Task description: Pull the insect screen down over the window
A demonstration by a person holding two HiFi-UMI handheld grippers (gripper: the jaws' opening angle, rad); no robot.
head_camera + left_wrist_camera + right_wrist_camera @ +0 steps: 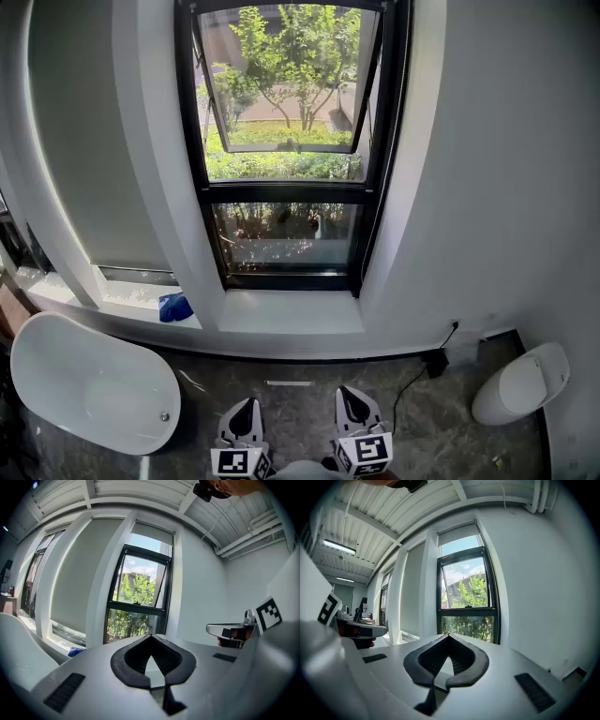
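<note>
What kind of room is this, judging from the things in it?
Most likely a bathroom. A white freestanding bathtub stands at the left and a white fixture that looks like a toilet at the right, both on a dark stone-like floor, below a tall black-framed window.

Head view. The dark marbled floor [309,417] fills the lower frame. Standing on it:
- a white bathtub [89,384] at 8 o'clock;
- a rounded white fixture [520,382] at 4 o'clock, close to the wall;
- a black plug box [437,362] between 4 and 5 o'clock, with its cable [410,384] trailing over the tiles;
- a short pale strip [289,382] at 6 o'clock.

A white ledge [281,314] runs along the wall base. Its left section [122,295], toward 8 o'clock, carries a blue object [174,307] of unclear kind.
</note>
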